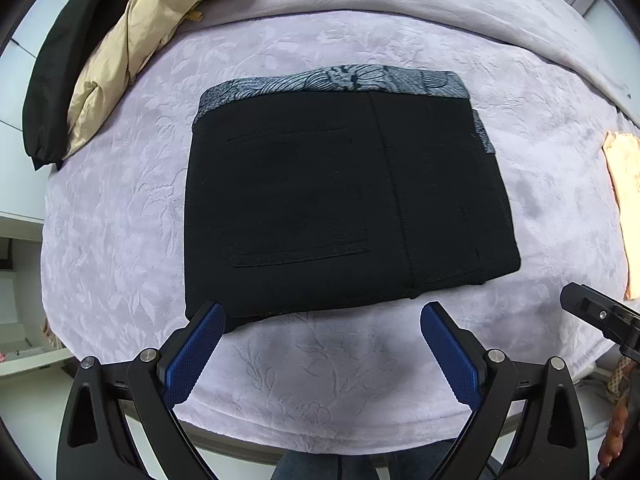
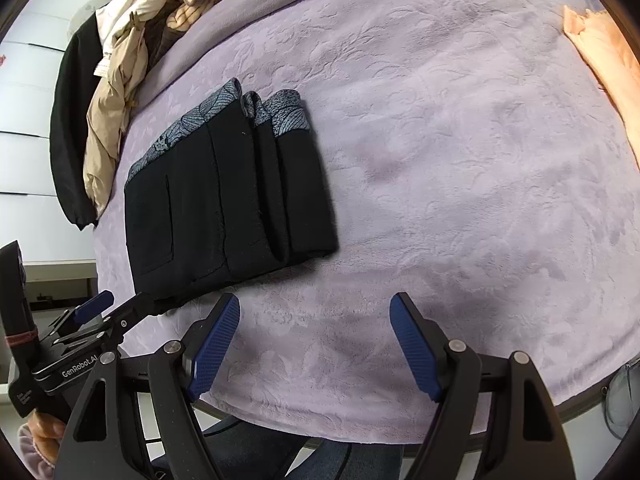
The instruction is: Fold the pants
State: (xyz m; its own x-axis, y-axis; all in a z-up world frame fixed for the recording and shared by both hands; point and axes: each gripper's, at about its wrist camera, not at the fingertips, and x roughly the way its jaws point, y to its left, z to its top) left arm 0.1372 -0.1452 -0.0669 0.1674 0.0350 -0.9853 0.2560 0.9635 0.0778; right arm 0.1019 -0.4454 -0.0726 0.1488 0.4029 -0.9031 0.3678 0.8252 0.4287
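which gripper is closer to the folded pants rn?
Left. The left gripper hangs open at the near edge of the pants. The right gripper is open over bare blanket, off to their side.

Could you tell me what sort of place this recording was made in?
Probably a bedroom or laundry spot at home: folded black pants lie on a plush lilac blanket, with a heap of coats and clothes at its far edge.

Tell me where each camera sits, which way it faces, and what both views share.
Left wrist: sits on the left tongs, open, looking down on the folded pants; the right tongs' tip shows at the edge.
Right wrist: sits on the right tongs, open, angled down over the lilac blanket; the left tongs and a hand show.
Shared: pants, blanket, beige jacket.
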